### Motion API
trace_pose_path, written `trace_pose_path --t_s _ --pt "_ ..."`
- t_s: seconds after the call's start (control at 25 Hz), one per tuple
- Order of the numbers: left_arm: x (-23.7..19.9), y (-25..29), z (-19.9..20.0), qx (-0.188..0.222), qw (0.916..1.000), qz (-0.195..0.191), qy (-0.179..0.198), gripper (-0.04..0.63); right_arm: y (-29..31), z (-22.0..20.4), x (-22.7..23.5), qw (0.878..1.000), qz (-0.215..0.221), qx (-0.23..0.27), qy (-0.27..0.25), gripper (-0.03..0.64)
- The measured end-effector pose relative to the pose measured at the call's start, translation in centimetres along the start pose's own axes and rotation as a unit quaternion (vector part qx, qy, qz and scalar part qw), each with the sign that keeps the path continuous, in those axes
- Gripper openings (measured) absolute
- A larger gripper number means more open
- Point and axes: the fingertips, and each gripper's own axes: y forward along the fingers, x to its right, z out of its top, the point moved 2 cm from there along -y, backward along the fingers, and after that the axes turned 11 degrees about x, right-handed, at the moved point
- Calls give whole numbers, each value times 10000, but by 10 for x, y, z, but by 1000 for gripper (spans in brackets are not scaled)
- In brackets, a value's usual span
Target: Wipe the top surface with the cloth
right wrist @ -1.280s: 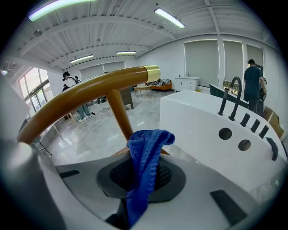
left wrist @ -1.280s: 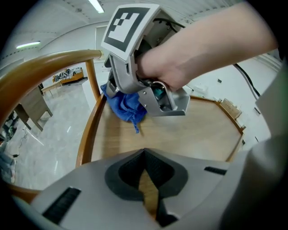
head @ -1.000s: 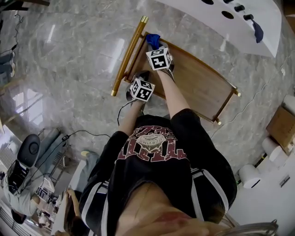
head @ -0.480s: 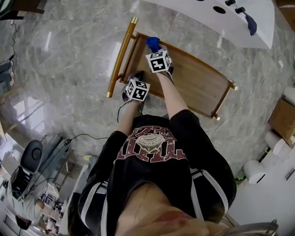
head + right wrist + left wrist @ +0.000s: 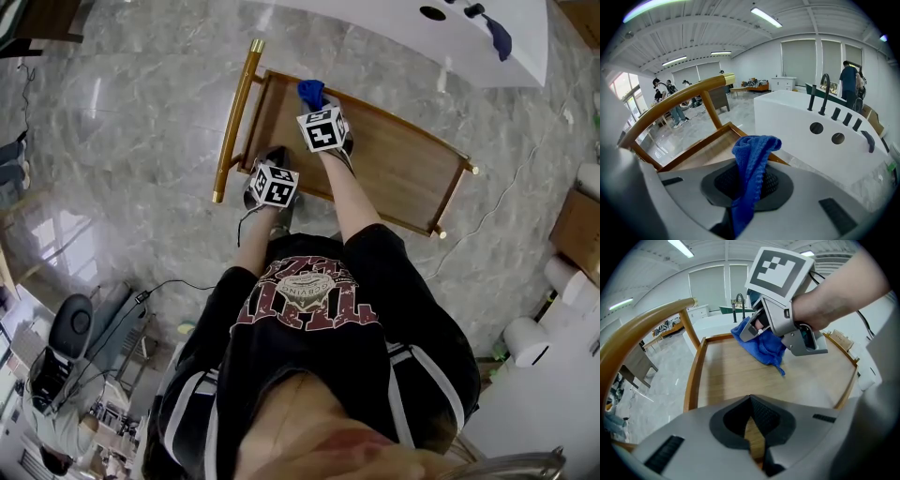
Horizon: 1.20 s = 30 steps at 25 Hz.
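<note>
The wooden top (image 5: pixel 398 164) of a small cart has a raised rim and a gold handle bar (image 5: pixel 234 117) at its left end. My right gripper (image 5: pixel 314 101) is shut on a blue cloth (image 5: pixel 310 92), pressed to the top near the far rim. The left gripper view shows the cloth (image 5: pixel 761 345) bunched under the right gripper (image 5: pixel 754 329) on the wooden top (image 5: pixel 811 380). In the right gripper view the cloth (image 5: pixel 752 154) sticks up from between the right gripper (image 5: pixel 750 187) jaws. My left gripper (image 5: pixel 274 157) sits at the near rim, and in its own view the left gripper (image 5: pixel 753 441) is shut on that wooden rim.
A white counter (image 5: pixel 422 28) with round holes and a dark faucet (image 5: pixel 824 91) stands just beyond the cart. A cable (image 5: pixel 487 216) runs over the marble floor at right. A cardboard box (image 5: pixel 577 234) and paper rolls (image 5: pixel 525 342) sit further right. People (image 5: pixel 670 108) stand far off.
My right gripper has slid the cloth a little along the far rim, away from the handle bar. The left gripper has kept its place on the near rim.
</note>
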Motion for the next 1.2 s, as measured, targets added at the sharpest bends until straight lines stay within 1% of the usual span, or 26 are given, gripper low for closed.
trace_pose_path --t_s 0.64,1.2 --pt "5 1 1 -121 9998 59 172 46 -33 -22 36 9995 -234 -24 193 58" --pt "6 1 2 -170 9995 152 212 46 -60 -38 65 9987 -417 -18 288 58"
